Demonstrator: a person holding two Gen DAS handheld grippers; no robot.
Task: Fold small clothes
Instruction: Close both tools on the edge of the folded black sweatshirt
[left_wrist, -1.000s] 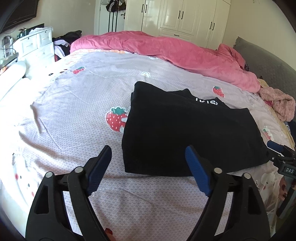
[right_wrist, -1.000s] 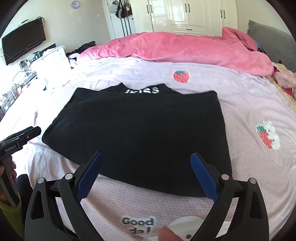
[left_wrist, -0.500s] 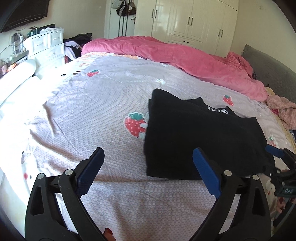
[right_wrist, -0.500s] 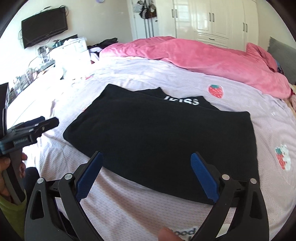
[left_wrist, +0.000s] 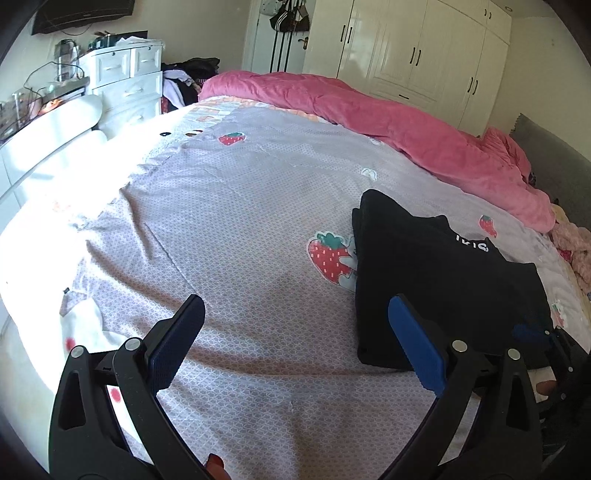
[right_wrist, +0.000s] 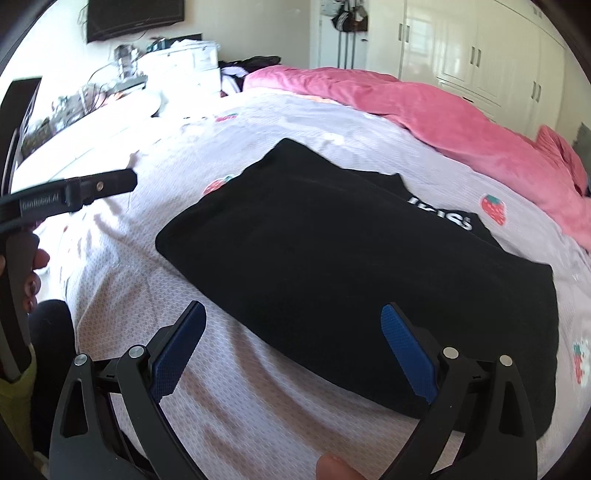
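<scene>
My left claw (left_wrist: 295, 332) hung with its jaws spread wide and empty over the bed sheet (left_wrist: 229, 236), and my right claw (right_wrist: 293, 332) was just as wide and empty above the near edge of the folded black garment (right_wrist: 332, 258). From the left wrist view that garment (left_wrist: 436, 280) lay flat at two o'clock, touching a strawberry print (left_wrist: 328, 254), with the pink duvet (left_wrist: 388, 118) bunched at twelve.

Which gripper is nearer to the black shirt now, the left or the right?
Right. The right gripper hangs open over the near edge of the black shirt. The left gripper, also open, is off its left side, over the bare sheet.
</scene>
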